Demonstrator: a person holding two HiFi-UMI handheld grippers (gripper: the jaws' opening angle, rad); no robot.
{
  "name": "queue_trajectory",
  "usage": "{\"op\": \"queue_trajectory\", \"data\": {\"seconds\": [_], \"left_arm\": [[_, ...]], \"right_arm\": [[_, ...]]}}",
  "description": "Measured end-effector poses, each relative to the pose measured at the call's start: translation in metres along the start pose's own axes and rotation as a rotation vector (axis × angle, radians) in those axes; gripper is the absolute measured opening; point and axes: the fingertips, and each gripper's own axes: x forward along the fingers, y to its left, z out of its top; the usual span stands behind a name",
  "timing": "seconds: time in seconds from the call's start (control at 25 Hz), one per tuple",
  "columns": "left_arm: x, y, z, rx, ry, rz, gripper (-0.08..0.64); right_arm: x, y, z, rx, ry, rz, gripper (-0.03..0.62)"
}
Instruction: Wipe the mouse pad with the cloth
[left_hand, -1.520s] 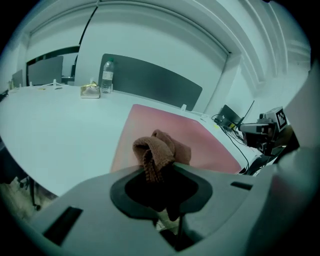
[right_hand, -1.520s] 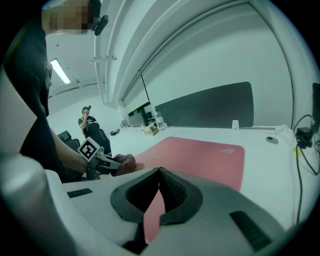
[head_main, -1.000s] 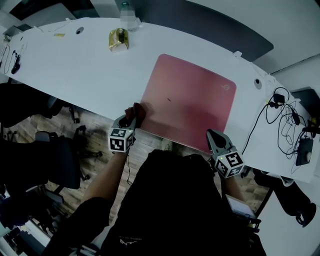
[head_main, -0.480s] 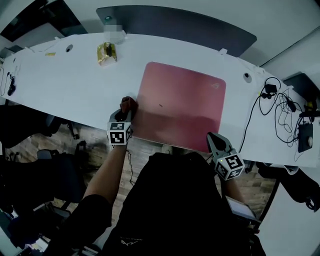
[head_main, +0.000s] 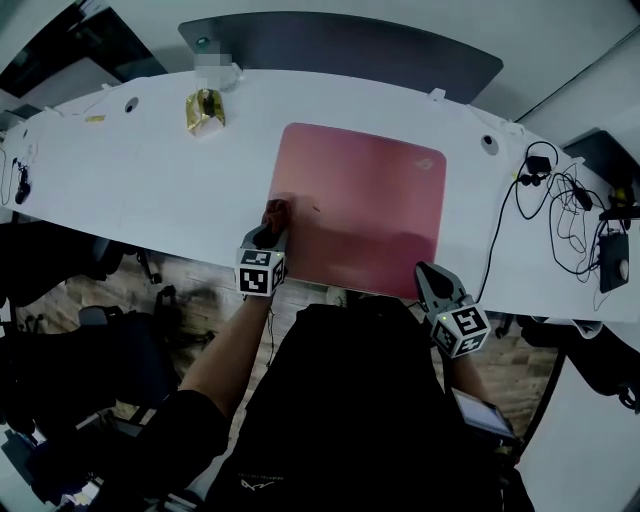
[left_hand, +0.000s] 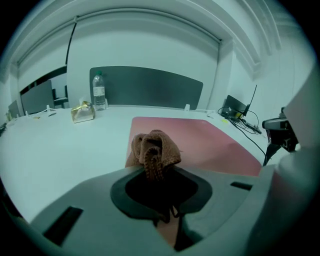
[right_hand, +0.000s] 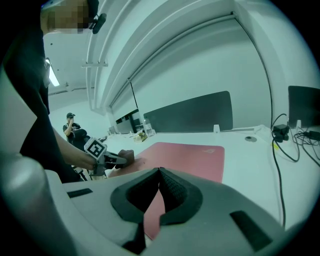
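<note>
A pink mouse pad (head_main: 370, 205) lies on the white desk (head_main: 140, 180), also visible in the left gripper view (left_hand: 200, 142) and the right gripper view (right_hand: 185, 155). My left gripper (head_main: 272, 228) is shut on a bunched brown cloth (head_main: 277, 211), which rests on the pad's near left edge. The cloth (left_hand: 154, 150) sticks up from the jaws in the left gripper view. My right gripper (head_main: 428, 277) is shut and empty at the pad's near right corner, by the desk's front edge. From the right gripper view I see the left gripper (right_hand: 117, 160) with the cloth (right_hand: 126, 157).
A yellow wrapped packet (head_main: 203, 110) and a water bottle (left_hand: 98, 91) stand at the back left. Black cables (head_main: 560, 210) and a small device (head_main: 612, 258) lie on the right. A dark divider panel (head_main: 340, 45) runs behind the desk. Office chairs (head_main: 60, 360) stand at left.
My left gripper has moved right with the cloth, from beside the pad's left edge onto the pad. The right gripper has stayed in place.
</note>
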Motion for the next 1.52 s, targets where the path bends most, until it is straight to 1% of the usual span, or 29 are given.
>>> {"op": "queue_trajectory", "data": {"seconds": [0.32,0.48,0.6,0.76,1.08,1.32,1.52], "left_arm": [[0.015,-0.059,0.001,0.067,0.037,-0.116,0.072],[0.023,-0.091,0.002,0.083,0.065,-0.173,0.072],[0.026,-0.11,0.003,0.096,0.087,-0.21,0.072],[0.034,-0.138,0.003,0.135,0.106,-0.272,0.072],[0.049,-0.196,0.009,0.159,0.144,-0.397,0.072],[0.06,-0.239,0.008,0.211,0.188,-0.491,0.074],[0.067,-0.273,0.011,0.227,0.224,-0.559,0.074]], "right_arm": [[-0.004,-0.016,0.003,0.023,-0.021,-0.012,0.026],[-0.009,-0.023,0.001,0.041,-0.031,-0.019,0.025],[-0.014,-0.031,0.0,0.058,-0.039,-0.03,0.025],[-0.021,-0.041,-0.001,0.076,-0.049,-0.048,0.026],[-0.037,-0.057,-0.006,0.103,-0.057,-0.085,0.025],[-0.047,-0.07,-0.009,0.124,-0.06,-0.108,0.025],[-0.055,-0.083,-0.01,0.138,-0.063,-0.126,0.025]]}}
